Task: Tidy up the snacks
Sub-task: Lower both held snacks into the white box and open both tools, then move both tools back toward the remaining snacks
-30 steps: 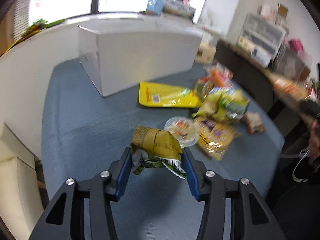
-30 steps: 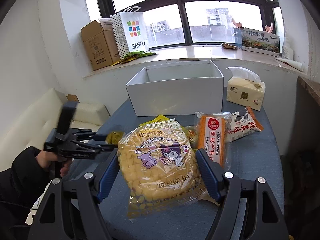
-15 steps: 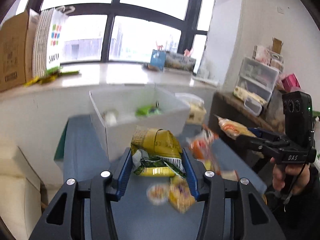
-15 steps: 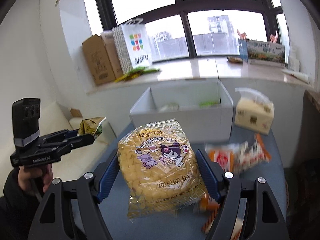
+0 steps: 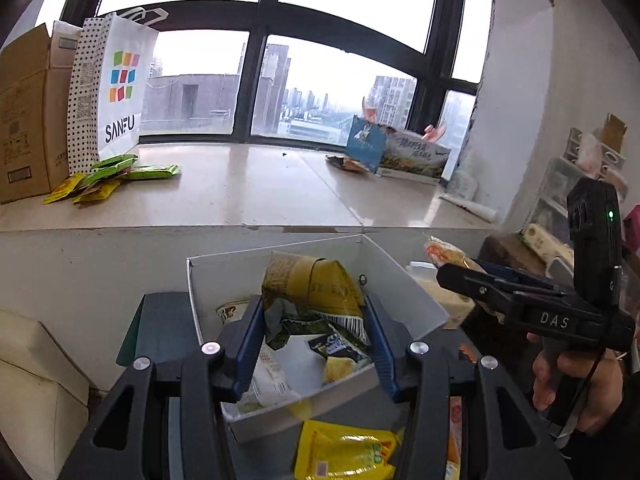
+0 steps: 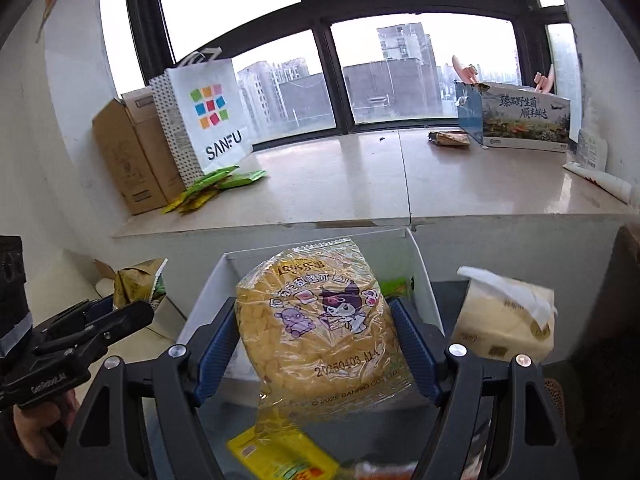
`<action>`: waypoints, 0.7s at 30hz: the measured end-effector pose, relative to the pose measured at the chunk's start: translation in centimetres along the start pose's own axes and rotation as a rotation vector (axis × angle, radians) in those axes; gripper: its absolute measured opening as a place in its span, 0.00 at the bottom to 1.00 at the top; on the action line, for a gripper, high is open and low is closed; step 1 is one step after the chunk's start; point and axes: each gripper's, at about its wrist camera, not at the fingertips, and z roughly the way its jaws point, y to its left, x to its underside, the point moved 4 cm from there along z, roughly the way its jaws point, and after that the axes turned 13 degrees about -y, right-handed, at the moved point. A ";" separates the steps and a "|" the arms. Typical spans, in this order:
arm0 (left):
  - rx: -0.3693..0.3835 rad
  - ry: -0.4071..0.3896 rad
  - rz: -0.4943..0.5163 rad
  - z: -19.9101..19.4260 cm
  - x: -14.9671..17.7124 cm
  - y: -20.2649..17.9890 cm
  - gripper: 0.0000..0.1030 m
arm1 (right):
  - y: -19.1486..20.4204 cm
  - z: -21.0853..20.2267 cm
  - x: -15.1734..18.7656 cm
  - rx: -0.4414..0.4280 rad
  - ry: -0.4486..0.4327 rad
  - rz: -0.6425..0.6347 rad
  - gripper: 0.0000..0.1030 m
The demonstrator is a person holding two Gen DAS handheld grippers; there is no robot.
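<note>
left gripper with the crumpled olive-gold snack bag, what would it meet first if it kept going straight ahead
Probably the open white cardboard box. The left gripper, shut on the crumpled olive-gold snack bag, points into its opening, so the bag would likely reach the far inner wall or the packets inside first. Depth is unclear.

An office: high-rise windows [image 6: 420, 76], cardboard boxes [image 6: 128, 156], storage shelves [image 5: 576, 184].

We see an olive-gold crumpled packet [image 5: 316, 284] between blue pads [image 5: 250, 344], a clear bag of pale yellow puffs [image 6: 320, 332] printed with purple cartoon figures, a white box [image 5: 404, 288], a bright yellow pouch [image 5: 344, 450] and a grey-blue table [image 5: 160, 328].
</note>
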 end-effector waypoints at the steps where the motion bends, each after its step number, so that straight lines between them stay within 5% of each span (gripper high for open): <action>1: -0.005 0.007 0.004 0.6 0.1 0.0 0.52 | -0.4 0.7 -0.1 0.011 0.009 0.000 0.77; 5: -0.044 0.020 0.007 2.5 0.5 0.0 0.57 | -1.9 3.2 -0.1 0.057 0.049 0.026 0.80; 8: -0.054 0.082 -0.005 3.5 1.2 0.1 1.00 | -2.1 4.2 -0.1 0.044 0.078 0.039 1.00; 21: 0.003 0.036 0.013 -1.0 1.3 -2.0 1.00 | -2.5 0.2 0.2 -0.004 0.006 0.124 1.00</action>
